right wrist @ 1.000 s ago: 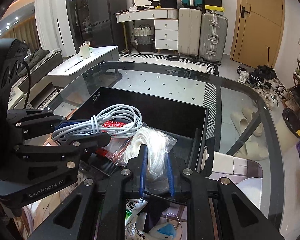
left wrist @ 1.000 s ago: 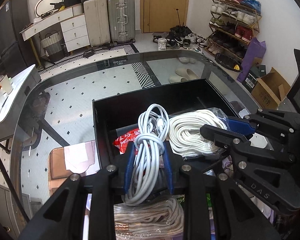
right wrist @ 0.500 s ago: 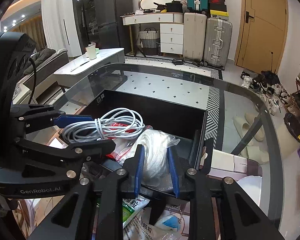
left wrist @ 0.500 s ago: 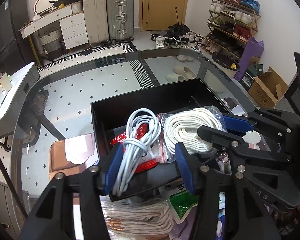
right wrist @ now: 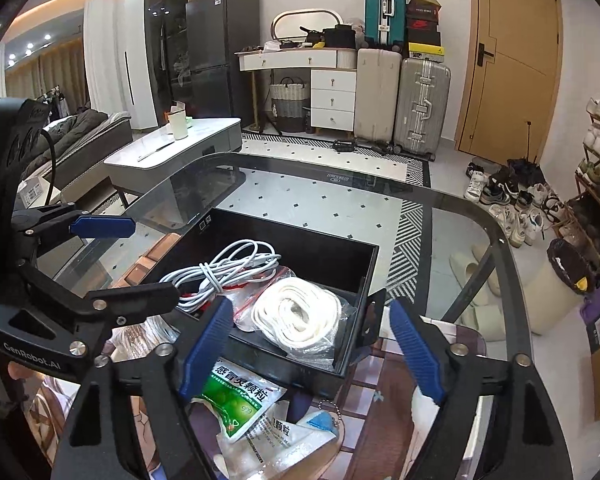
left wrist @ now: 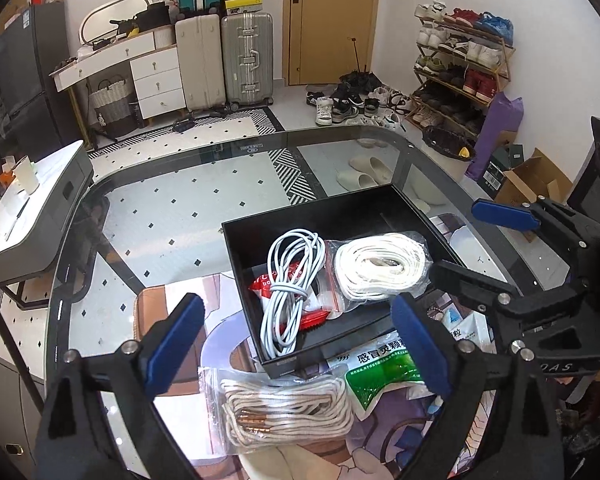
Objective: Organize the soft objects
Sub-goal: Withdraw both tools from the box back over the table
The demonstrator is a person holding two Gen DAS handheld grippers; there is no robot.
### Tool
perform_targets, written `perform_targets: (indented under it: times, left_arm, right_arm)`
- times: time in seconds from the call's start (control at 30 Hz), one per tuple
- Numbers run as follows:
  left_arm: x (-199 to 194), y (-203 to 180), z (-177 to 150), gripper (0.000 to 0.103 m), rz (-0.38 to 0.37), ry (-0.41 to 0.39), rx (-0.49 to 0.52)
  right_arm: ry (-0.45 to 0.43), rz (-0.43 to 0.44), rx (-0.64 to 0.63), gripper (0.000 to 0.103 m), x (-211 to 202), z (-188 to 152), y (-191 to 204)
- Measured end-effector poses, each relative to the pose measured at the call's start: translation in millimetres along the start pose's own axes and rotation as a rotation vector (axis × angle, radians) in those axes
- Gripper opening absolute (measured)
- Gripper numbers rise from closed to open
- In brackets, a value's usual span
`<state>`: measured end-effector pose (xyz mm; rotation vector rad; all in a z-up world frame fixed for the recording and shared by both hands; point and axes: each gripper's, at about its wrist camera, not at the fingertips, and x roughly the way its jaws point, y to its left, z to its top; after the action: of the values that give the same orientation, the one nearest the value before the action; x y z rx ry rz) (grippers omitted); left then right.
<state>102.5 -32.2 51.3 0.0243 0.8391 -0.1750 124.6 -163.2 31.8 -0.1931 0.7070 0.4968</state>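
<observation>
Both grippers — left gripper (left wrist: pixel 300 340), right gripper (right wrist: pixel 312 348) — fingers just spread, empty | cable (left wrist: pixel 290 280), rope (left wrist: pixel 380 266) released in box (left wrist: pixel 300 236)

Both wrist views look forward and steeply down along their own blue-padded fingers (left wrist: pixel 418 344), from close above the glass counter (left wrist: pixel 180 208). The left view faces the black box (left wrist: pixel 340 216) from its near-left side, the right from its near-right (each also catching the other gripper). Both share the box (right wrist: pixel 300 246), the counter and the far door (right wrist: pixel 512 60).
</observation>
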Motion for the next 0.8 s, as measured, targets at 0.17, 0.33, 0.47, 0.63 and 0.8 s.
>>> perform_targets:
  times: [0.17,0.33,0.47,0.63,0.8]
  left_arm:
    - [-11,8,-12,0.102,0.006,-0.016,-0.019]
    - [-22,15,-30,0.102,0.017,-0.043,-0.042]
    - [-26,22,-43,0.102,0.051,-0.079,-0.049]
    - [-24,33,-60,0.102,0.049,-0.104,-0.094]
    - [-25,29,-59,0.102,0.019,-0.104,-0.11]
  right_arm:
    - [-0.036,-0.011,0.001,0.102,-22,-8,-2]
    - [-0.095,-0.026,-0.036,0.102,-41,-24,-1]
    - [-0.159,-0.003,-0.015,0.102,-50,-37,-10]
    - [-0.192,0.012,0.018,0.102,-48,-53,-22]
    - [-0.188,0.053,0.066,0.102,-47,-54,-29]
